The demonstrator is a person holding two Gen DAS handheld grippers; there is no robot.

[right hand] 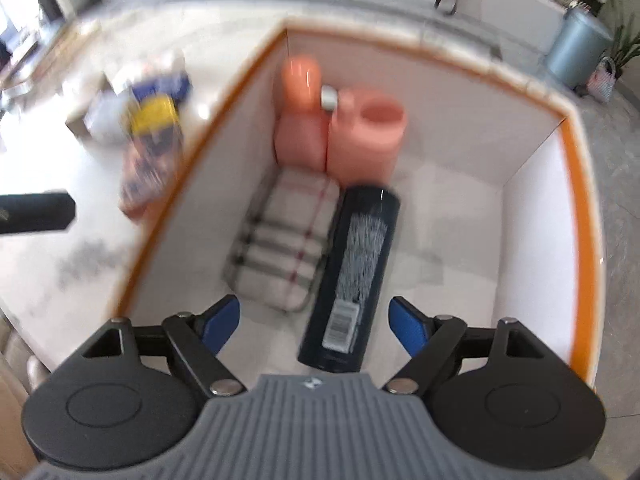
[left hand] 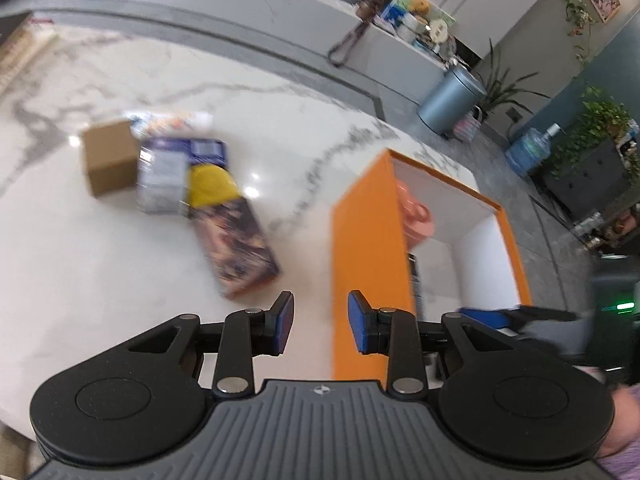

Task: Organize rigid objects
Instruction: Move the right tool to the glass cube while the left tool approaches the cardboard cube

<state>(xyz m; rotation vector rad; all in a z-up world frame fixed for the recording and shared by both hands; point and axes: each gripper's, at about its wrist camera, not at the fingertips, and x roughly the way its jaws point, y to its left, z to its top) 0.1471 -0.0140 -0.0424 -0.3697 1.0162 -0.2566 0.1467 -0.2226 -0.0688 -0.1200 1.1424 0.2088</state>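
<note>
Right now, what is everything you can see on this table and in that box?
Orange box: one, orange outside, white inside, on the marble table.
Dark bottle: one, navy, lying in the box.
Pink containers: two, salmon, at the box's far wall.
Plaid pouch: one, white with stripes, on the box floor.
Brown carton: one, on the table.
Blurred packages: several, purple, yellow, beside the carton.
Left tool: open, empty.
Right tool: open, above the bottle.

A box stands on the table, right of a heap: a carton, a packet and a long box touching. Inside it, two bottles and a jug stand at the far wall; a flat case and a cylinder lie before them, side by side.
</note>
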